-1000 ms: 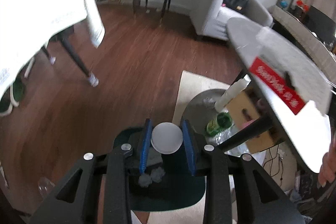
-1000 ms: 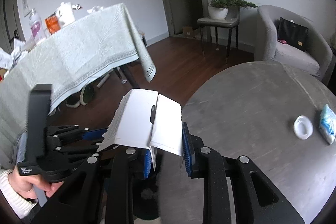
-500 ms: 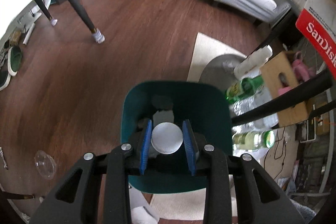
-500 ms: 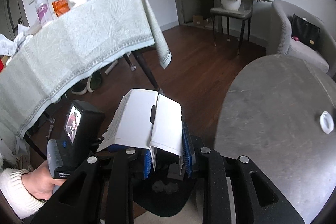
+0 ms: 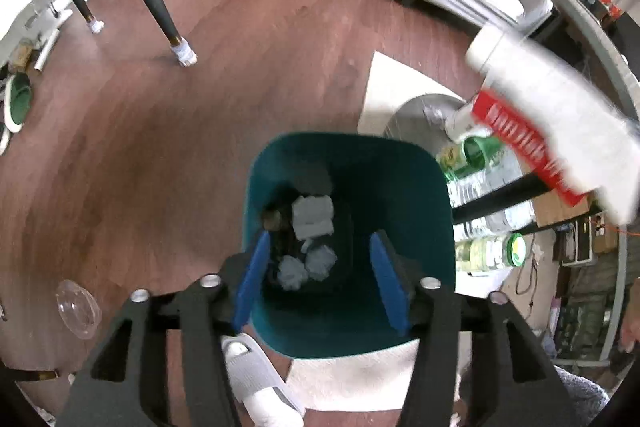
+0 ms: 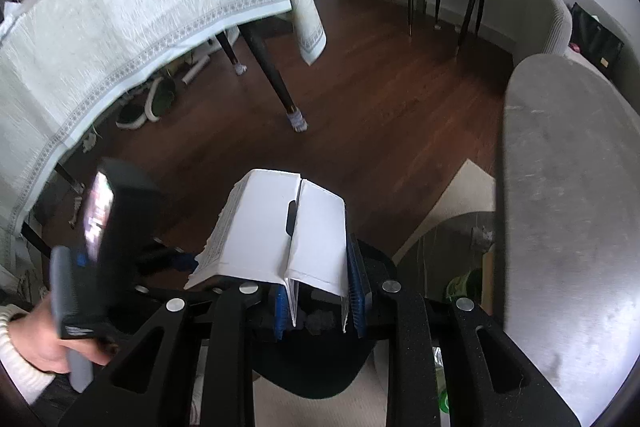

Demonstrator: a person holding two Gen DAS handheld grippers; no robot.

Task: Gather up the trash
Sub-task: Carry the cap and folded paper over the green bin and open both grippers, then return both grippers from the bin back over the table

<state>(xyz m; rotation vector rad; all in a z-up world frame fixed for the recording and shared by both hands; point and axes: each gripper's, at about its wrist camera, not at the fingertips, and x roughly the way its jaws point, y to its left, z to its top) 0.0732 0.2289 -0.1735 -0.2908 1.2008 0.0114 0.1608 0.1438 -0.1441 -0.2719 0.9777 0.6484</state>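
Note:
In the left wrist view a teal trash bin [image 5: 400, 187] stands on the floor below me, holding crumpled paper [image 5: 316, 263] and other scraps. My left gripper [image 5: 320, 279] is open and empty right over the bin's mouth. In the right wrist view my right gripper [image 6: 320, 307] is shut on a white cardboard package [image 6: 276, 227], held above the dark bin rim [image 6: 320, 375]. The same package, white with a red band, shows blurred at the right of the left wrist view [image 5: 552, 123].
A grey round table [image 6: 568, 207] is at the right. A cloth-covered table [image 6: 140, 7] stands at the left over the wood floor. Bottles [image 5: 484, 251] sit beside the bin. A clear plastic lid [image 5: 78, 307] and a white slipper [image 5: 256, 383] lie on the floor.
My left gripper has opened and the white ridged lid it held is gone from its jaws. Both grippers have moved down closer over the bin. The right gripper still holds the package.

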